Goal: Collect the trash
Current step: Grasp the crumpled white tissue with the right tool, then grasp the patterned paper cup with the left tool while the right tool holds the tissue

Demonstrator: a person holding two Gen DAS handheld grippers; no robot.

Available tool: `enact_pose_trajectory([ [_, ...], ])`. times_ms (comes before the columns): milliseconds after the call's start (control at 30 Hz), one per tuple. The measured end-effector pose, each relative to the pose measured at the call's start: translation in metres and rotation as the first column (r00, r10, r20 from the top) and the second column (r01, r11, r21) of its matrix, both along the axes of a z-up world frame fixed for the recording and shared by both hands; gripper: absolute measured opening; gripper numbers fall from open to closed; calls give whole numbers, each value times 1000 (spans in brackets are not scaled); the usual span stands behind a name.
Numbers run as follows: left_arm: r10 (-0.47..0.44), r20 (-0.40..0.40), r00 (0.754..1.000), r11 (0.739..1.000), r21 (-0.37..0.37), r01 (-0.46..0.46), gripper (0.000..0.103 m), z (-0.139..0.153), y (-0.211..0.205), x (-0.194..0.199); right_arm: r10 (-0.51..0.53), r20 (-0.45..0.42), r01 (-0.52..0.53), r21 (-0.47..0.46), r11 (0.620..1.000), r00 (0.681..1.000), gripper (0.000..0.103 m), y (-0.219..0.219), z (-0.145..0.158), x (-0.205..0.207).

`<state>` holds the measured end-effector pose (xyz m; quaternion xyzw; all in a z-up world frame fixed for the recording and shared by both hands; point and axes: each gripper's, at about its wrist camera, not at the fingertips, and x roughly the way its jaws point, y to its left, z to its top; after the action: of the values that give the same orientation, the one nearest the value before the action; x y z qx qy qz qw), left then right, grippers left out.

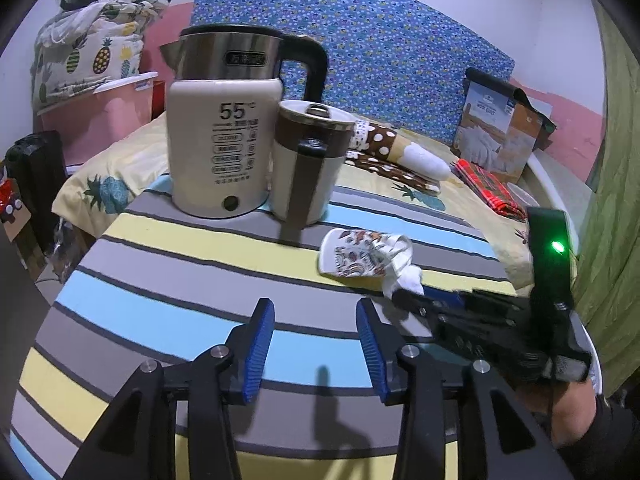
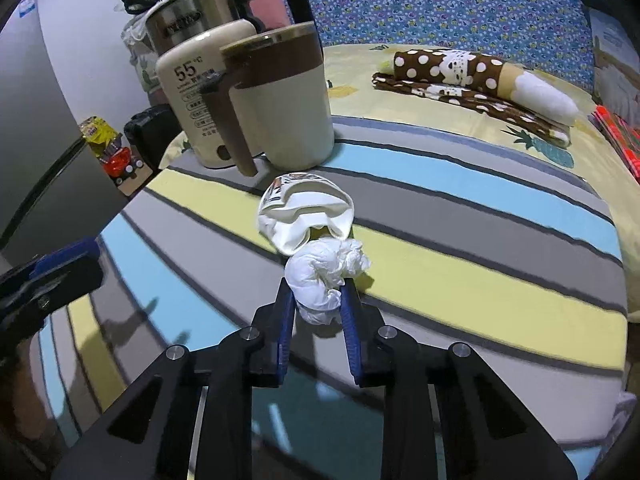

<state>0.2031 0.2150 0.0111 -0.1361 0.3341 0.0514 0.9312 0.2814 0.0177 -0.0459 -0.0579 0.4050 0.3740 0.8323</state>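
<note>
Crumpled tissue pinched in right gripper, just in front of crushed paper cup on striped tabletop.

Blue pads pressed against both sides of white wad, front end of wad touching open mouth of cup. Cup lying on its side, mouth toward right wrist camera, printed pattern on outside, just in front of brown-and-cream mug. Beside and behind mug, cream kettle marked 55. Left gripper parted wide with nothing between, poised above striped surface, nearer than cup and to its left; right gripper body reaching in at cup's right.
</note>
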Motion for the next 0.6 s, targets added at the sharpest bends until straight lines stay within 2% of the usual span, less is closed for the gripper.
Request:
enact_pose_trajectory([
  [300,-56,-20,998,998,-4,56,53,-3,-33,35,-79,-26,80,40,996,997,25,-62,4,-15],
  [467,-13,-74,997,999,-39,11,55,-17,-47,65,-121,-46,123,54,991,992,25,-85,-1,-8],
  [600,51,-96,994,998,-30,-54,64,-24,-59,90,-137,-60,141,69,988,989,25,-96,-4,-2],
])
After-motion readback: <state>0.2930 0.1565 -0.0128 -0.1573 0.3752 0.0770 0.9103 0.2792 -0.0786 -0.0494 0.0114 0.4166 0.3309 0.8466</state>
